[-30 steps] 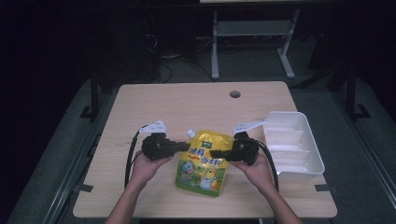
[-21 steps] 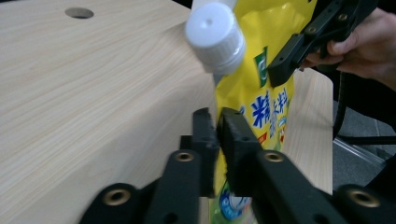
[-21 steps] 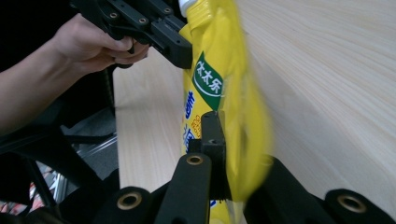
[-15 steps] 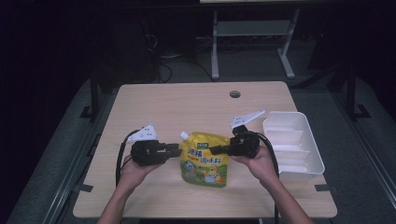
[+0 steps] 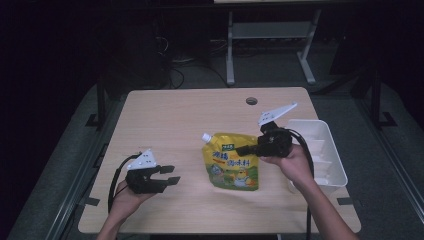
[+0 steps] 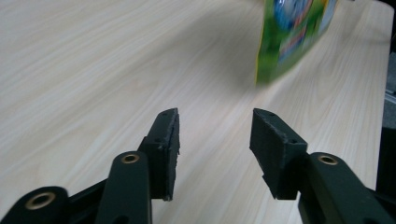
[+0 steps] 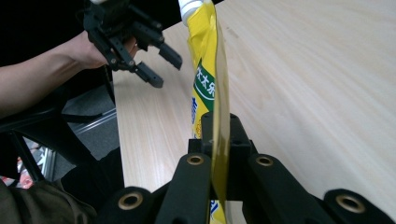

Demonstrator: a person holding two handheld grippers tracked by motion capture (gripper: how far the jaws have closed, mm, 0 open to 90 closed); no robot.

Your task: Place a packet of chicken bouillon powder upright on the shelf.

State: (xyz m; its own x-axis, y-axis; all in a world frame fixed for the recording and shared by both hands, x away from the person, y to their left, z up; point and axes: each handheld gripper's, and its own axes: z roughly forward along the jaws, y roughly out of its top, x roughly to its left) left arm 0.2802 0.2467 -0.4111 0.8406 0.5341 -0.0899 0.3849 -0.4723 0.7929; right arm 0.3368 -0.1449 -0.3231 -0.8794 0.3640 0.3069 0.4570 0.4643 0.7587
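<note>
The right gripper (image 5: 248, 148) is clenched on the upper edge of the yellow-and-green spouted plastic pouch (image 5: 232, 165). In the right gripper view the black jaws press flat against both faces of the thin pouch (image 7: 211, 88), which runs edge-on away from the camera to its white cap (image 7: 190, 5). In the high view the pouch hangs from that grip near the middle of the light wooden table (image 5: 190, 115), printed face toward the camera, cap at the upper left; whether its lower edge touches the wood cannot be told.

The left gripper (image 5: 171, 175) is released near the table's front left corner, well apart from the pouch. Its jaws have just been opening, and the left gripper view shows bare wood between the pads (image 6: 166, 144), with the blurred green bottom of the pouch (image 6: 292, 37) farther off at the upper right.

A white plastic divided tray (image 5: 332, 150) sits at the table's right edge, just beside the right hand (image 5: 290, 162). A round cable hole (image 5: 251, 101) lies near the far edge. The right gripper view also shows the left gripper (image 7: 161, 65), jaws apart, beyond the pouch.
</note>
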